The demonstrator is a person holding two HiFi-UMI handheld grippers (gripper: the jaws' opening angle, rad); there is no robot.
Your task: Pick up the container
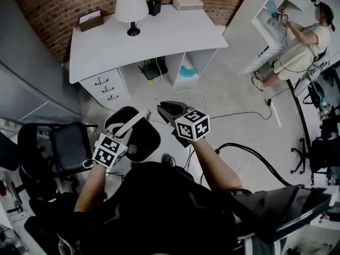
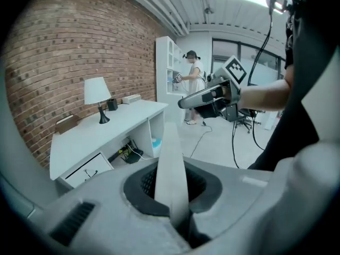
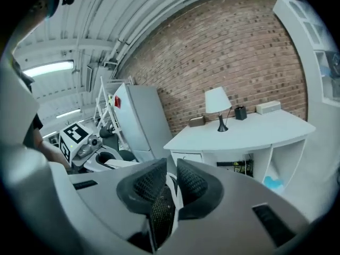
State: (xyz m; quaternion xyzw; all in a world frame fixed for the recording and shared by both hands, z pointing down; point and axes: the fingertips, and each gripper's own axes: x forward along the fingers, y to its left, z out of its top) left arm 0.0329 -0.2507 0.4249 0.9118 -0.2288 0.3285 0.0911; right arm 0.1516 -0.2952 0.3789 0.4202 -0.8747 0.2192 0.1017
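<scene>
Head view, left tool (image 1: 129, 127) gripping container (image 1: 146, 140)

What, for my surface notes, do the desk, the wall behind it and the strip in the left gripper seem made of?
Desk: likely white laminate or painted board, smooth, matte. Wall: exposed red brick, visible mortar joints. Strip: probably stiff white plastic, flat, smooth; left gripper shut on it.

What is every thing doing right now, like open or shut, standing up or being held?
container: top open, held by its white strip.
left hand-held gripper: shut on that strip.
right hand-held gripper: jaws slightly apart, empty.
lamp: upright on the desk.
desk drawers: shut.
</scene>
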